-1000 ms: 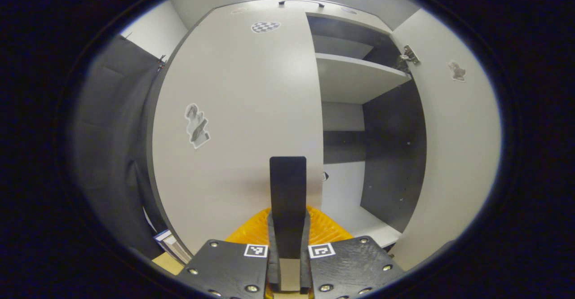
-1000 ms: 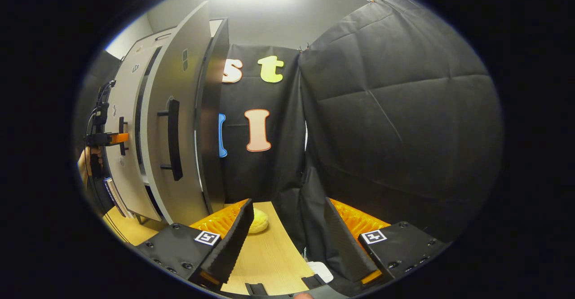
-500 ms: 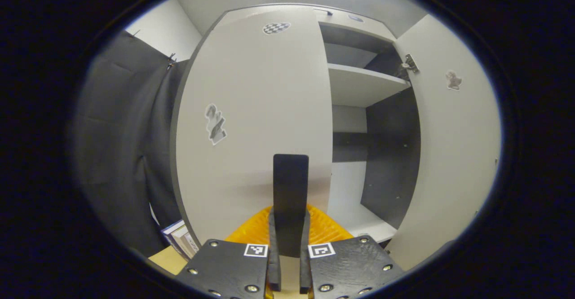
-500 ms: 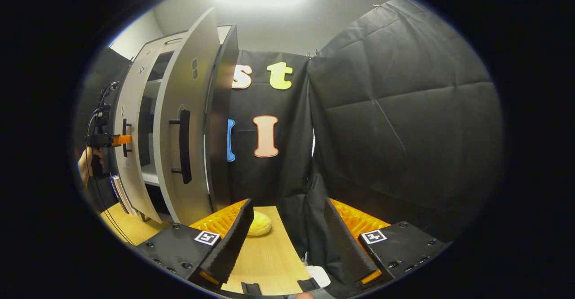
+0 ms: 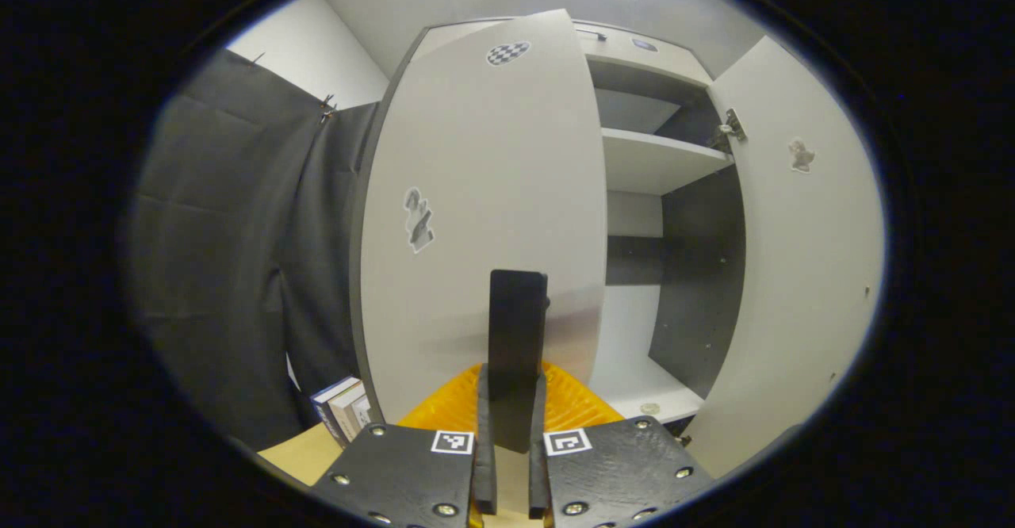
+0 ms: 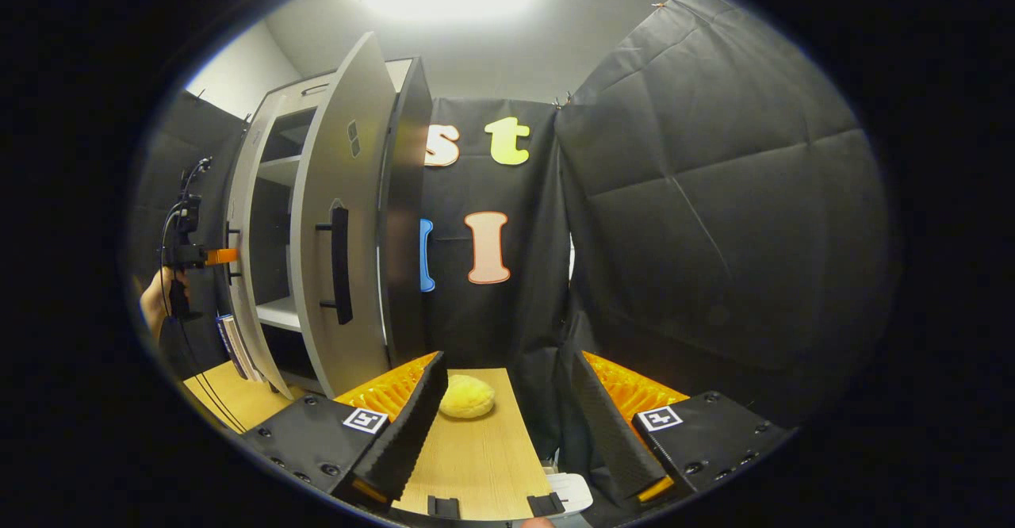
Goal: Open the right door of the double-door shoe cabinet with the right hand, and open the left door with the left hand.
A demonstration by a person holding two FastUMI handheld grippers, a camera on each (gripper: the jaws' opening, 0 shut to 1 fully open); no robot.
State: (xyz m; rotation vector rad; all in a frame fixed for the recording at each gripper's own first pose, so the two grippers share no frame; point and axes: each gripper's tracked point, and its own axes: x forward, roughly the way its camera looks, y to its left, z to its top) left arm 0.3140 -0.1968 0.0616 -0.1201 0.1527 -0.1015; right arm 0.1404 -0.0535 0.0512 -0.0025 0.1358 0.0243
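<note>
The grey left door (image 5: 484,195) stands partly open. My left gripper (image 5: 511,405) is shut on its black handle (image 5: 517,330), which rises straight up between the fingers. The right door (image 5: 801,274) is swung wide open, baring the shelves (image 5: 658,163) inside. In the right gripper view my right gripper (image 6: 507,433) is open with nothing between its fingers, off to the right of the cabinet. There the right door (image 6: 341,211) shows its black handle (image 6: 341,265). Farther left the left gripper (image 6: 198,257), held by a hand (image 6: 155,306), is at the left door (image 6: 242,274).
A yellow lump (image 6: 466,397) lies on the wooden table (image 6: 476,464) ahead of the right gripper. Books (image 5: 345,409) stand left of the cabinet's foot. Black cloth (image 6: 714,219) walls the booth on the right and behind. A small round thing (image 5: 650,407) lies on the bottom shelf.
The left door has swung further open with the left gripper on its handle. More of the shelves shows. The right gripper has stayed open and drifted slightly.
</note>
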